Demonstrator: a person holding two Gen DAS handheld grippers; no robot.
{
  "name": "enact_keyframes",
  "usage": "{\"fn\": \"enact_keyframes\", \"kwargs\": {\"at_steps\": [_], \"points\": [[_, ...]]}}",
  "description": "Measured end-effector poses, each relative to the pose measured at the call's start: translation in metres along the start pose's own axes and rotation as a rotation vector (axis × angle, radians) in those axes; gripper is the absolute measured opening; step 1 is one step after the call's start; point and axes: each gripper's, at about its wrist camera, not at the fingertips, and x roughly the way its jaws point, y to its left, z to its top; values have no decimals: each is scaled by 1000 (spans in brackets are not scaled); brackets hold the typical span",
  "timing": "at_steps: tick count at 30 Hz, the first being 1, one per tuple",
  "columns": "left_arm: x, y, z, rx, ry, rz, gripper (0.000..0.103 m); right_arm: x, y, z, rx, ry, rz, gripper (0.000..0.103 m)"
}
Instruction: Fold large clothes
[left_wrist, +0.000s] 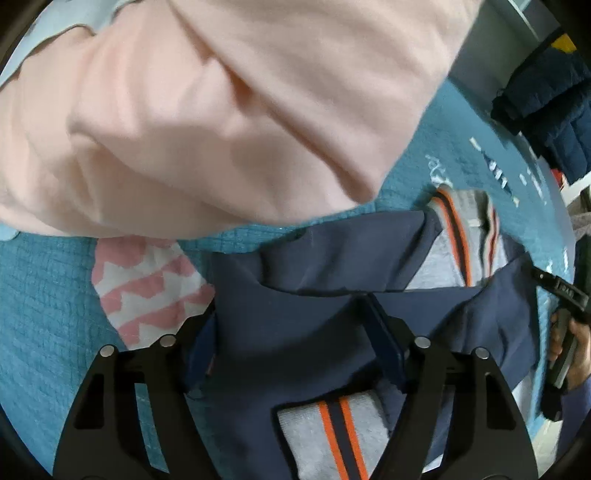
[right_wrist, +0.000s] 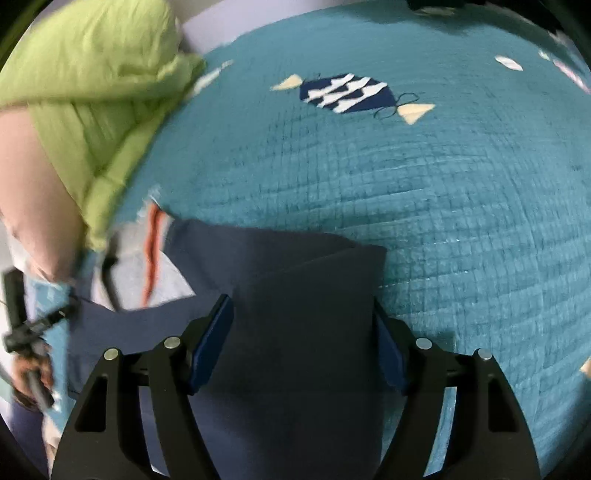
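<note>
Navy garment (right_wrist: 295, 295) lies between the right hand-held gripper (right_wrist: 301, 347) fingers

Lighting: soft, even, moderately bright
Shadows: faint
Blur: motion smear on green jacket (right_wrist: 92, 110) and left edge
Distortion: strong fisheye bending, dark vignetted corners

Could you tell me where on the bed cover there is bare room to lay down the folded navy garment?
The widest bare stretch of the bed cover lies beyond and right of the navy garment, up to the dark fish print. The left side is crowded: a green jacket and a pink garment.
</note>
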Motion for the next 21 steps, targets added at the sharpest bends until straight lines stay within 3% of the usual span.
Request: {"fn": "enact_keyframes", "kwargs": {"at_steps": [2, 3, 5, 6, 7, 9, 10, 13, 21], "points": [[7, -4, 0, -2, 2, 8, 73, 0, 0, 1, 16, -17, -25, 58], [7, -6, 1, -8, -3, 10, 71, -2, 0, 0, 1, -28, -64, 42], [5, -9, 0, 8, -10, 37, 58, -6, -2, -1, -6, -39, -58, 24], [6, -16, 0, 21, -13, 42, 49, -8, -3, -1, -1, -43, -21, 13], [4, -16, -1, 22, -16, 34, 34, -11, -3, -3, 1, -49, 2, 8], [-3, -10, -3, 3, -17, -20, 20, -17, 6, -6, -31, -78, -10, 8], [-4, -12, -3, 9, -22, -13, 17, -19, 9, -6, -31, -92, -8, 8], [-16, -27, -7, 61, -78, 24, 15, -43, 15, -12, -26, -180, 27, 8], [-93, -36, -40, 110, -224, -97, 13, -114, 40, -42, -107, -301, 101, 8]]}}
